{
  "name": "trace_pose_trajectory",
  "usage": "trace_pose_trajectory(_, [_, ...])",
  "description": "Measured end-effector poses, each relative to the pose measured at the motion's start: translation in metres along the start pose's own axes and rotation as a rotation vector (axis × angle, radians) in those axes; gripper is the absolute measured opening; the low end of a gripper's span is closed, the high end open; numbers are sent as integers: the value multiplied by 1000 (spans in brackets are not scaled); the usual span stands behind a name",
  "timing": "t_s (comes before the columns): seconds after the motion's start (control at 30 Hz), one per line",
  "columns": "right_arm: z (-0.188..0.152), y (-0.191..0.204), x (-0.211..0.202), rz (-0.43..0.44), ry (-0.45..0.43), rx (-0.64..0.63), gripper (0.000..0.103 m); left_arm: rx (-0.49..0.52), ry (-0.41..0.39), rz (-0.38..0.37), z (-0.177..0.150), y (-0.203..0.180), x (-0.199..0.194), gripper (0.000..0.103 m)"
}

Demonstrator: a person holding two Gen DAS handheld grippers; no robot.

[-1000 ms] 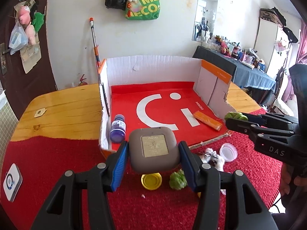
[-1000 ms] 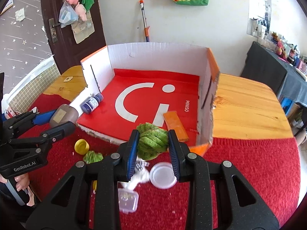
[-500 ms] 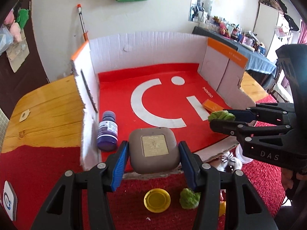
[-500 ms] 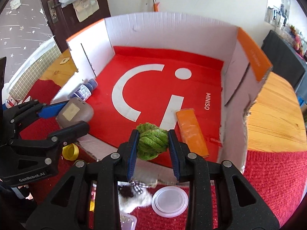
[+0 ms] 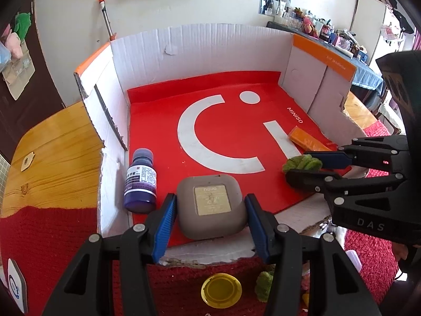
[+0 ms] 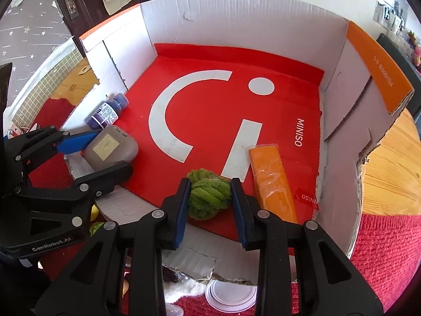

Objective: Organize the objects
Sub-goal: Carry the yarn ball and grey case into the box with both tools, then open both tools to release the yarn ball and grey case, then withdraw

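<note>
My left gripper is shut on a grey rounded square case, held over the front left of the cardboard box; the case also shows in the right wrist view. My right gripper is shut on a green yarn ball, held over the box's red floor near its front edge. The ball also shows in the left wrist view. A purple bottle lies by the box's left wall. An orange packet lies at the right.
On the red knit cloth in front of the box lie a yellow lid, a small green tuft, a clear round lid and a white furry item. Wooden tabletop flanks the box.
Both grippers have moved forward and down from above the cloth into the box, carrying the grey case and the green ball over its red floor.
</note>
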State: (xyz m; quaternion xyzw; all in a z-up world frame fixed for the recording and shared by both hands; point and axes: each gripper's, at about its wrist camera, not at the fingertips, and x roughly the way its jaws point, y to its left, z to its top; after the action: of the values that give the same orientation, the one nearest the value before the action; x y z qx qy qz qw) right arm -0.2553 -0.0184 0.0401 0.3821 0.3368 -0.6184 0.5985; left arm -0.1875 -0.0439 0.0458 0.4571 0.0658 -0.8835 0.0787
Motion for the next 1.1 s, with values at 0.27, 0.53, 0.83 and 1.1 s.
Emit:
trace_pose_trajectory(0.27, [0, 4, 1, -17, 3, -18, 29, -1, 17, -5, 1, 4, 1, 55])
trace_pose_trajectory(0.53, [1, 8, 4, -23, 8, -34, 30, 8, 27, -4, 1, 5, 0, 55])
trace_pose_trajectory(0.83, [3, 11, 11, -22, 10, -43, 30, 8, 27, -4, 1, 5, 0, 55])
trace_pose_trajectory(1.1, [3, 11, 11, -18, 9, -47, 30, 6, 27, -4, 1, 6, -1, 55])
